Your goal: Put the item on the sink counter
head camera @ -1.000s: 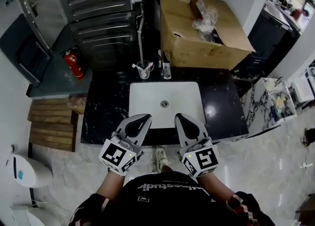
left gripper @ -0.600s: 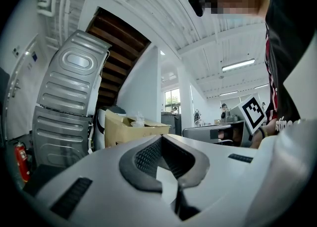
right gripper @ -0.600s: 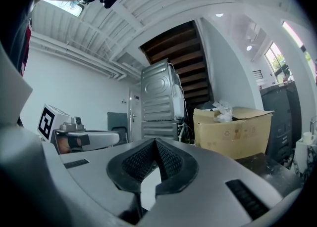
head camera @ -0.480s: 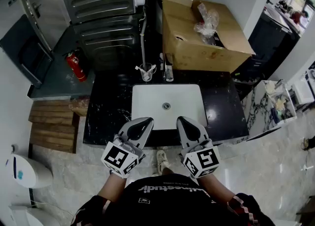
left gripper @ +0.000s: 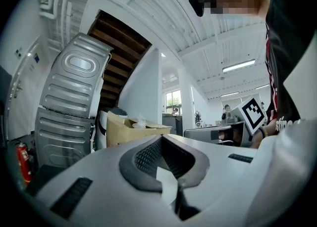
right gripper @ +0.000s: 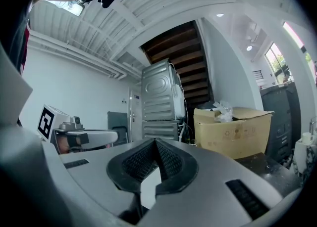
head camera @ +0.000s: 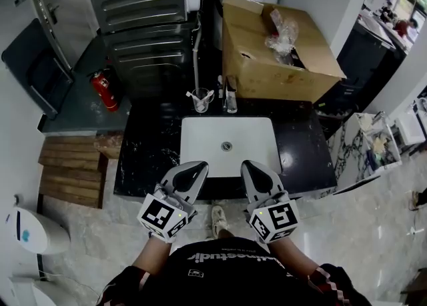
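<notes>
Task stands at the approach stage: left tool (head camera: 193,169) and right tool (head camera: 251,167) hang closed and empty at the near edge of the dark surface (head camera: 143,155), the item unidentified and not in hand, so the next move calls for fetching one, possibly from the cardboard box (head camera: 280,65) far right.

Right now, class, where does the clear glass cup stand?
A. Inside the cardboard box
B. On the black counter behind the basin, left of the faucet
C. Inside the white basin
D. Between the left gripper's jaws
B: in the head view the glass cup stands on the black counter at the back edge of the white basin, just left of the faucet.
</notes>
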Demonstrator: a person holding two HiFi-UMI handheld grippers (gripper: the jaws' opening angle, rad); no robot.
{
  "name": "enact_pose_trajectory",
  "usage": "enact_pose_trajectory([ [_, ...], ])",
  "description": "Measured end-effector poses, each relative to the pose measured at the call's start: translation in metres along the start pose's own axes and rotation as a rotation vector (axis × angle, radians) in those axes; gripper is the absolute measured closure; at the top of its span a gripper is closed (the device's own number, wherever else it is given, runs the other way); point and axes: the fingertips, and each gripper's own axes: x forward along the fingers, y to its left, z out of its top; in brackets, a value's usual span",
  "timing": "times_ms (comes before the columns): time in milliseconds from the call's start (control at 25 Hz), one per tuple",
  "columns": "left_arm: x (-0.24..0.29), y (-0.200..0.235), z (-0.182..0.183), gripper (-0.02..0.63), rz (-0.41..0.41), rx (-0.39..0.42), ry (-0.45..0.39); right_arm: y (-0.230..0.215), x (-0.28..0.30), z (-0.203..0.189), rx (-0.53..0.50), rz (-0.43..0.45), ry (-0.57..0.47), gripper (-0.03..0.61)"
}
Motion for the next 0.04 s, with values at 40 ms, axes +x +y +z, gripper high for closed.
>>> enact_pose_trajectory([
  [40, -0.0006, -0.0008, 0.0001, 0.6, -0.001, 0.0, 0.0, -0.0002, -0.0012, 0.0003, 0.001, -0.002, 0.0, 0.541],
])
